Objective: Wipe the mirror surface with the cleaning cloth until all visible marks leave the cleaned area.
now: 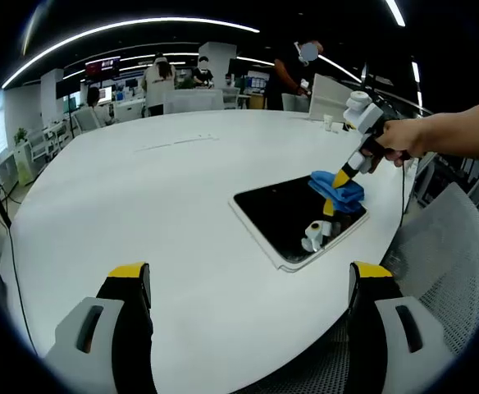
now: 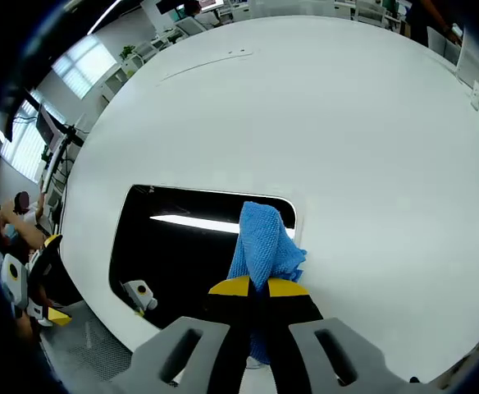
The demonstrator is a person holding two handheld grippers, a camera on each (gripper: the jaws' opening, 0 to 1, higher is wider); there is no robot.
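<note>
Mirror lying flat on a large white table, near the table's edge; rectangular, rounded corners, pale frame. Its face is showing dark, reflecting the ceiling: in the right gripper view the mirror is carrying a bright reflected light strip across its upper part. A small reflection of a gripper is showing near the mirror's near edge in both views. Cannot tell from these views whether any marks are sitting on the glass.

Blue cleaning cloth, waffle-textured, is bunched and resting on the mirror at its far corner by the right side of the frame. In the right gripper view the cloth is draping over the mirror's edge, partly on glass, partly over the frame and table.

Right gripper: jaws are pressed together with the cloth pinched between the yellow tips. In the left gripper view the same right gripper is angling down onto the mirror, held by a person's hand.

Left gripper: jaws are standing wide apart, gripping nothing, hovering over bare table short of the mirror.

A grey mesh chair is sitting beside the table edge.
</note>
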